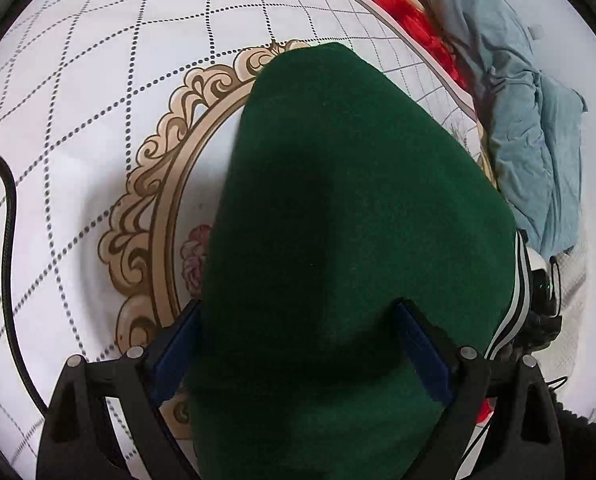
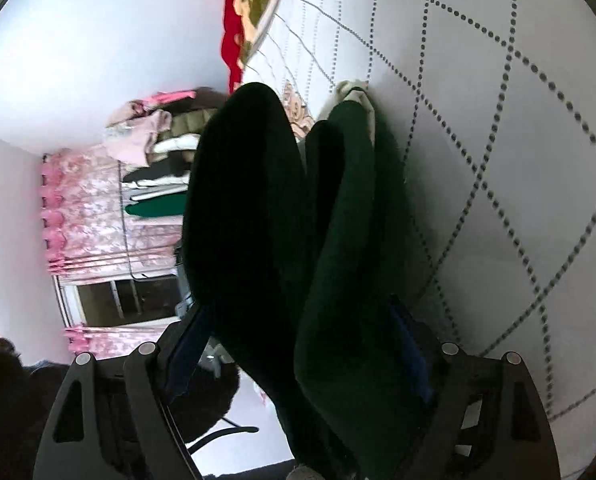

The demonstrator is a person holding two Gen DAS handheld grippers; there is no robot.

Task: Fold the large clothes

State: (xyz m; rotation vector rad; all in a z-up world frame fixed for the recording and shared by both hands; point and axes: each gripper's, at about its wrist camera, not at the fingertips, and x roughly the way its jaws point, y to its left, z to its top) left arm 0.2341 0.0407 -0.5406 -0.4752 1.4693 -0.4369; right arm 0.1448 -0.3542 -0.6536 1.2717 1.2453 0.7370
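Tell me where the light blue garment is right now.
In the left wrist view, the light blue garment lies bunched at upper right, beside the red-patterned bedding, beyond the green garment.

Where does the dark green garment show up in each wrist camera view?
Left wrist: dark green fleece garment fills the centre, clamped between the jaws.
Right wrist: it hangs centre, in two folds, also clamped.
Shared landmark: white bedspread with dotted diamond lines.

Garment (image 1: pixel 338 220) lies on bedspread (image 1: pixel 98 80), bedding (image 1: pixel 538 140) beyond.
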